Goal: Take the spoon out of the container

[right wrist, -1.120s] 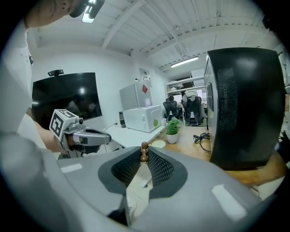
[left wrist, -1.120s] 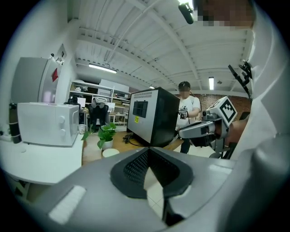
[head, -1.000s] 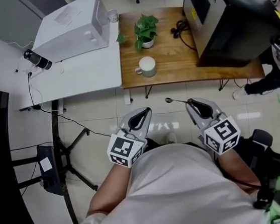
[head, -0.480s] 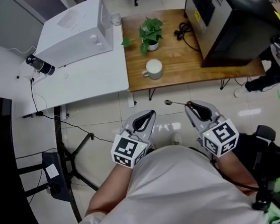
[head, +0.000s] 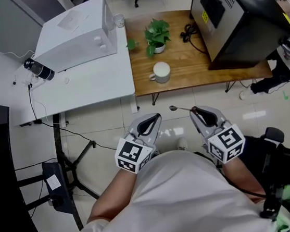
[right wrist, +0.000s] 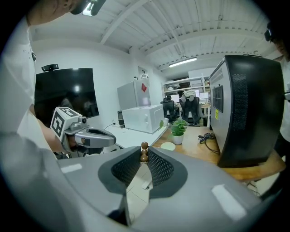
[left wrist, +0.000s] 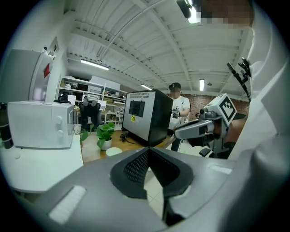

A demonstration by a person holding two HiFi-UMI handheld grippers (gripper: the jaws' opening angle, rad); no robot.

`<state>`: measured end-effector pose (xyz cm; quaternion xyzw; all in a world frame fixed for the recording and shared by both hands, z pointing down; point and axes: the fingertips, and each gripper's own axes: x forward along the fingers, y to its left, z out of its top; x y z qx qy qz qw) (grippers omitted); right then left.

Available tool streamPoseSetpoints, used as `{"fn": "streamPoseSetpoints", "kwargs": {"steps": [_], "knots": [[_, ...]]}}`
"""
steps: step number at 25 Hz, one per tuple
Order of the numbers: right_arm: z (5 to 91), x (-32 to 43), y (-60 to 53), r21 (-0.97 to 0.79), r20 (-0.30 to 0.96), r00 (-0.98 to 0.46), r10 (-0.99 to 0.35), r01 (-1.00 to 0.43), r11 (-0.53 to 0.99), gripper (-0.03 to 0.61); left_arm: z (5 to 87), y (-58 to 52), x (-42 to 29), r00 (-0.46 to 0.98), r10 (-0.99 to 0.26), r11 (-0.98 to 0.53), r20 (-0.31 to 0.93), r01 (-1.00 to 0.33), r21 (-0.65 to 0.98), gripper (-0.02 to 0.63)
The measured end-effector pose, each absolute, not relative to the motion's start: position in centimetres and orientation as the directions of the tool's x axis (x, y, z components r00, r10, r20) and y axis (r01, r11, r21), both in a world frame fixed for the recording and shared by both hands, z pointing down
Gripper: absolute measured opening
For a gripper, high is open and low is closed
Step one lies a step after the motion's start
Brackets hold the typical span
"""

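A metal spoon (head: 181, 108) sticks out leftward from my right gripper (head: 193, 111), which is shut on its handle, over the tiled floor in front of the tables. In the right gripper view the brown beaded handle end (right wrist: 144, 152) shows pinched between the mesh pads. The white mug (head: 160, 72) stands on the wooden table (head: 182, 76), apart from both grippers; it also shows as a pale mug (right wrist: 168, 146) beyond the jaws. My left gripper (head: 155, 118) hangs beside the right one, shut, with nothing in it.
A potted plant (head: 155, 35) stands behind the mug. A large black cabinet (head: 237, 12) fills the table's right end, with a cable (head: 189, 30) next to it. A white microwave (head: 77, 32) sits on the white desk (head: 88, 83) at left. A person stands far off in the left gripper view.
Both grippers have stayed nearly still close to the body, the spoon still in the right one. The view has shifted slightly.
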<state>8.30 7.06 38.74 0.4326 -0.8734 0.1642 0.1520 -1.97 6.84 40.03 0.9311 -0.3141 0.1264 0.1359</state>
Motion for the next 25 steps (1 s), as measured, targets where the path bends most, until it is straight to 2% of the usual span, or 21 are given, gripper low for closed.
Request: {"fn": "streamPoseSetpoints", "kwargs": {"steps": [25], "knots": [[38.94,8.29,7.59,-0.142,0.426,-0.572,-0.701,-0.807,0.573,0.054,40.1,7.24,-2.25,0.771,-0.554,-0.763,0.315,-0.621,0.18,0.005]]}}
